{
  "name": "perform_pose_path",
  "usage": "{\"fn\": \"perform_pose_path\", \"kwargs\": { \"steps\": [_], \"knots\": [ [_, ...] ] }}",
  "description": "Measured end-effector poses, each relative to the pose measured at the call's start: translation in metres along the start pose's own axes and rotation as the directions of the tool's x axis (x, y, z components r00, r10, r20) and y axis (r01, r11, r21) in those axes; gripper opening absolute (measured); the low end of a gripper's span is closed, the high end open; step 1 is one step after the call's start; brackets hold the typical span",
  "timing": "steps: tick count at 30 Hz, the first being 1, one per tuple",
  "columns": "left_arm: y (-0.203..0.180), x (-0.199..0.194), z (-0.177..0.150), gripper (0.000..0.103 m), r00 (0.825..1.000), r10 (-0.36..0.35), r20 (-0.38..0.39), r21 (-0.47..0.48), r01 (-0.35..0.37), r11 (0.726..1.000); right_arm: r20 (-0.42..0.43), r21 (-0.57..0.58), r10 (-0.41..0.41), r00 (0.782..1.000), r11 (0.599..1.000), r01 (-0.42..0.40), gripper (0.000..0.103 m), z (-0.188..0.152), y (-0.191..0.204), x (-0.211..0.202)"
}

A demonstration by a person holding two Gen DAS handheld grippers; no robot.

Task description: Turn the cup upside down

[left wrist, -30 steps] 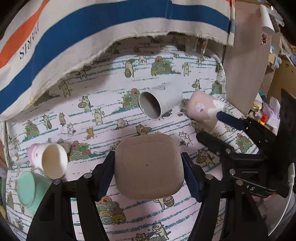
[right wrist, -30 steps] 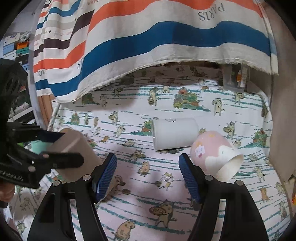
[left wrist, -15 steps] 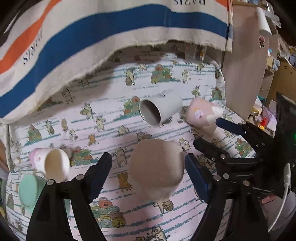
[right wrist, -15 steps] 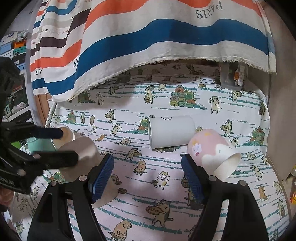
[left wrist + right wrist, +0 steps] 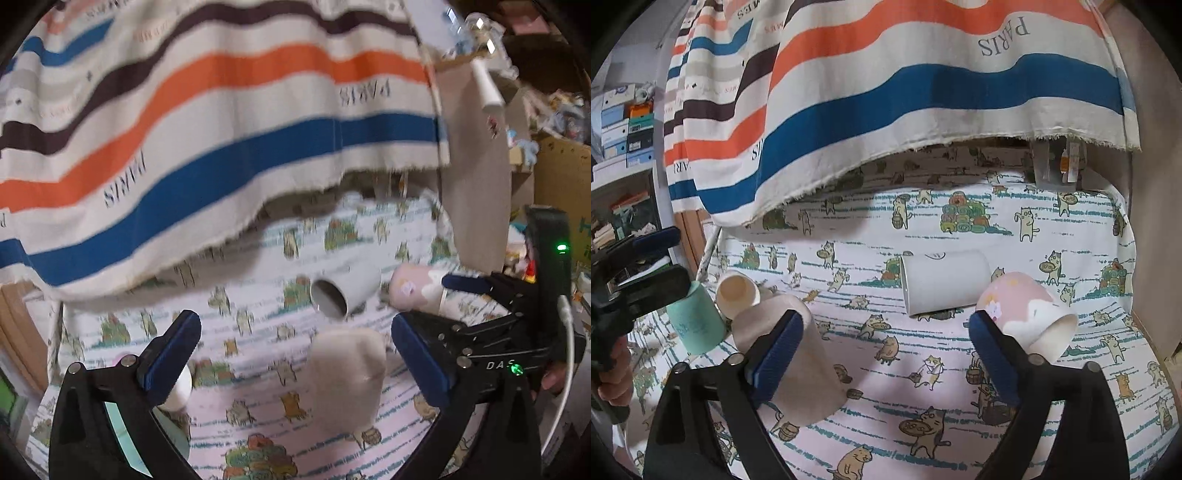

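Note:
A beige square cup (image 5: 347,380) stands upside down on the cat-print cloth; it also shows in the right wrist view (image 5: 798,354), partly behind my right finger. My left gripper (image 5: 295,354) is open and empty, raised above and back from it. My right gripper (image 5: 886,350) is open and empty over the cloth. A white cup (image 5: 943,286) lies on its side at the middle. A pink and white cup (image 5: 1027,314) lies on its side beside my right gripper's right finger.
A mint cup (image 5: 696,323) and a small cream cup (image 5: 737,291) lie at the left. A striped towel (image 5: 905,92) hangs over the back of the table. A wooden board (image 5: 476,166) stands at the right, with shelves and boxes (image 5: 624,129) at far left.
My left gripper opened, let go of the beige cup onto the cloth, then lifted and pulled back. The right gripper shifted slightly.

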State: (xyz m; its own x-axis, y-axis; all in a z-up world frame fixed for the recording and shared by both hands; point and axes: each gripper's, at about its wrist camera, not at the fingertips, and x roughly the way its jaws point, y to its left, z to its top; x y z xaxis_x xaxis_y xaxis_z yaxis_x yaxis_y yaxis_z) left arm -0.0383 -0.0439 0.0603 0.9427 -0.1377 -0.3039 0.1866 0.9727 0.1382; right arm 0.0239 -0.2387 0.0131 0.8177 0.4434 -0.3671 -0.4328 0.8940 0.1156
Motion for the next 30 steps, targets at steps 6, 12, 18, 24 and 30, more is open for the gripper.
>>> {"fn": "perform_pose_path", "kwargs": {
  "steps": [6, 12, 18, 24, 30],
  "knots": [
    [0.017, -0.023, -0.011, 0.103, 0.989, 0.023, 0.143, -0.086, -0.011, 0.996, 0.073, 0.002, -0.016, 0.997, 1.000, 0.015, 0.103, 0.001, 0.002, -0.011],
    [0.037, -0.026, -0.028, 0.103, 0.988, 0.036, 0.149, -0.173, -0.009, 0.985, 0.114, -0.029, 0.011, 0.993, 1.000, -0.008, 0.103, 0.001, 0.012, -0.021],
    [0.043, -0.016, -0.049, 0.103, 0.990, 0.067, 0.123, -0.181, -0.044, 0.983, 0.104, -0.047, 0.037, 0.994, 0.998, -0.032, 0.103, -0.003, 0.019, -0.021],
    [0.038, -0.009, -0.059, 0.103, 0.992, 0.083, 0.094, -0.159, -0.068, 0.985, 0.085, -0.100, 0.036, 0.996, 0.995, -0.028, 0.103, -0.012, 0.030, -0.015],
    [0.032, 0.001, -0.067, 0.103, 0.993, 0.107, 0.047, -0.147, -0.099, 0.984, 0.083, -0.111, 0.032, 0.996, 0.994, -0.023, 0.103, -0.018, 0.034, -0.016]
  ]
}}
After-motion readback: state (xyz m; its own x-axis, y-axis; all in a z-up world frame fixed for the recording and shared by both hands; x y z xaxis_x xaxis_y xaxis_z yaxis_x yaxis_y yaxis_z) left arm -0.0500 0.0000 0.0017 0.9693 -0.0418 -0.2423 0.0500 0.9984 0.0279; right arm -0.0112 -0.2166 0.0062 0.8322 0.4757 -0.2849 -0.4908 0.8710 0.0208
